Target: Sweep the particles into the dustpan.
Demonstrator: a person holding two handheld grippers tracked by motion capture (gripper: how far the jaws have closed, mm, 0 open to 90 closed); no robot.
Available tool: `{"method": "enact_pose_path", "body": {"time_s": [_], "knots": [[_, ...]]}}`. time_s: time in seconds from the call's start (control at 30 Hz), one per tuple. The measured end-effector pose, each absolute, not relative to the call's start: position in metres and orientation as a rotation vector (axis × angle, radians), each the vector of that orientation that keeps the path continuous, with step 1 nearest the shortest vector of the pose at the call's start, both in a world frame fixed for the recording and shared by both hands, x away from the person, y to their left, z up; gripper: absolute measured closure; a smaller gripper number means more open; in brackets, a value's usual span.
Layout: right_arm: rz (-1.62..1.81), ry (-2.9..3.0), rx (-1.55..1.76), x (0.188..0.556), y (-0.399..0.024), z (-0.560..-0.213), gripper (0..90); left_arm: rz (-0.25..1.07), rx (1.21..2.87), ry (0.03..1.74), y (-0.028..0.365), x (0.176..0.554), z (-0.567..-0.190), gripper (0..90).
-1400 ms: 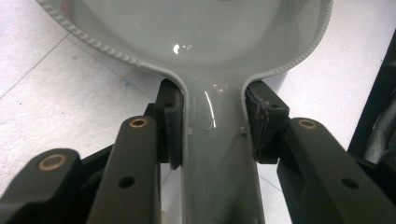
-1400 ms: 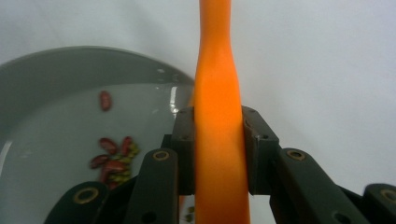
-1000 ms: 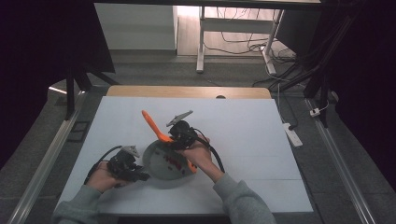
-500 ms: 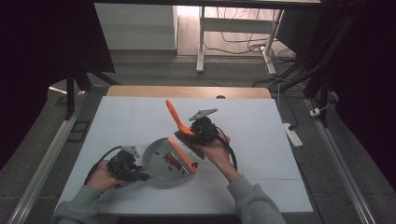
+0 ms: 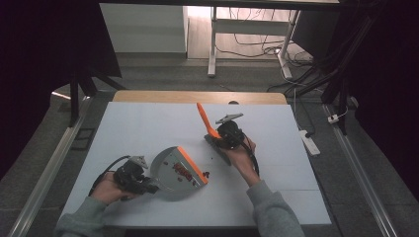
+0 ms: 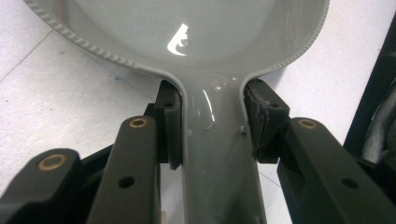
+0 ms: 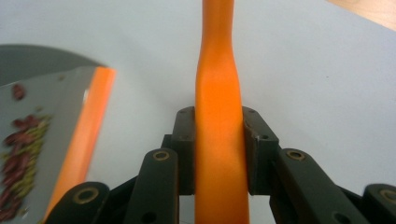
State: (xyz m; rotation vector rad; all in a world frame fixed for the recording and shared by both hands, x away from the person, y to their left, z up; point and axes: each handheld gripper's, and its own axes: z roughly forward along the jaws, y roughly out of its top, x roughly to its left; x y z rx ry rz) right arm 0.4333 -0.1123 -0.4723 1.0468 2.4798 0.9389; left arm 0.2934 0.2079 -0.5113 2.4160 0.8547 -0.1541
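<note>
1. Orange brush handle [image 7: 218, 135] is clamped in the right hand-held gripper [image 5: 223, 134], which has swung away from the grey dustpan [image 5: 174, 173] since a second ago.
2. Left hand-held gripper [image 5: 141, 180] grips the dustpan's handle on the worktop [image 5: 276, 173].
3. Red beans [image 5: 183, 172] lie in the dustpan; strays [image 5: 213, 157] likely need another sweep.

**Dim room, white tabletop**

A white table [image 5: 148, 123] with a wooden far edge [image 5: 197, 97] stands on grey floor [image 5: 341, 173]. Beyond it, a white desk frame [image 5: 213, 44] over tangled cables [image 5: 257, 42] (lit from behind). A power strip [image 5: 307, 140] lies right.
</note>
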Motion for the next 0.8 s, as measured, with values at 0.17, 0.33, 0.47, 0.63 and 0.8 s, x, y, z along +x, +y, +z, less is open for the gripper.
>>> {"method": "enact_pose_path", "body": {"time_s": [0.17, 0.33, 0.47, 0.63, 0.8], "knots": [[0.904, 2.527, 1.005, 0.434, -0.097, -0.475, 70.5, -0.157, 2.421, 0.843, 0.207, 0.293, -0.511, 61.3], [0.853, 2.555, 0.913, 0.418, -0.081, -0.476, 70.4, -0.157, 2.426, 0.841, 0.206, 0.292, -0.511, 61.4], [0.872, 2.601, 0.864, 0.403, -0.075, -0.476, 70.4, -0.160, 2.425, 0.840, 0.205, 0.292, -0.512, 61.4], [0.884, 2.625, 0.818, 0.385, -0.067, -0.476, 70.4, -0.159, 2.429, 0.844, 0.204, 0.292, -0.512, 61.4], [0.922, 2.632, 0.835, 0.374, -0.064, -0.477, 70.4, -0.161, 2.427, 0.846, 0.203, 0.292, -0.513, 61.4]]}}
